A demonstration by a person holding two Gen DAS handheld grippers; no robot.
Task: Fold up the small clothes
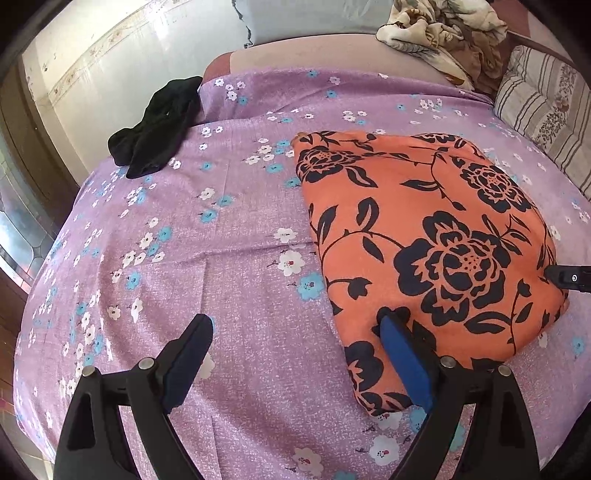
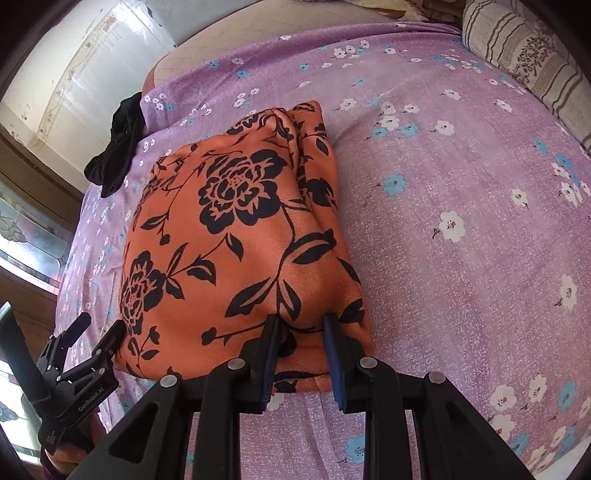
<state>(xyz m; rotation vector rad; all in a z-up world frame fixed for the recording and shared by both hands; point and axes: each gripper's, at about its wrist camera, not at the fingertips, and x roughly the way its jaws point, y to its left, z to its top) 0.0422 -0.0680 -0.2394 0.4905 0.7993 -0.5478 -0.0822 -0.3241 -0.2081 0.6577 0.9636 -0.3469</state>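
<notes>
An orange garment with black flowers (image 1: 424,229) (image 2: 236,236) lies folded into a thick rectangle on the purple flowered bedsheet (image 1: 229,206) (image 2: 443,177). My right gripper (image 2: 301,328) stands at the garment's near edge with its jaws narrow, and a bulge of orange fabric is pinched between the blue pads; its tip (image 1: 565,277) shows at the garment's right edge in the left wrist view. My left gripper (image 1: 297,325) (image 2: 98,328) is open wide. One of its fingers rests on the garment's near left corner and the other hangs over bare sheet.
A crumpled black garment (image 1: 155,133) (image 2: 118,147) lies at the bed's far left edge. A striped pillow (image 1: 546,118) (image 2: 524,51) sits at the far right, and a rumpled beige floral blanket (image 1: 443,33) at the head. Wall and a glass pane border the left.
</notes>
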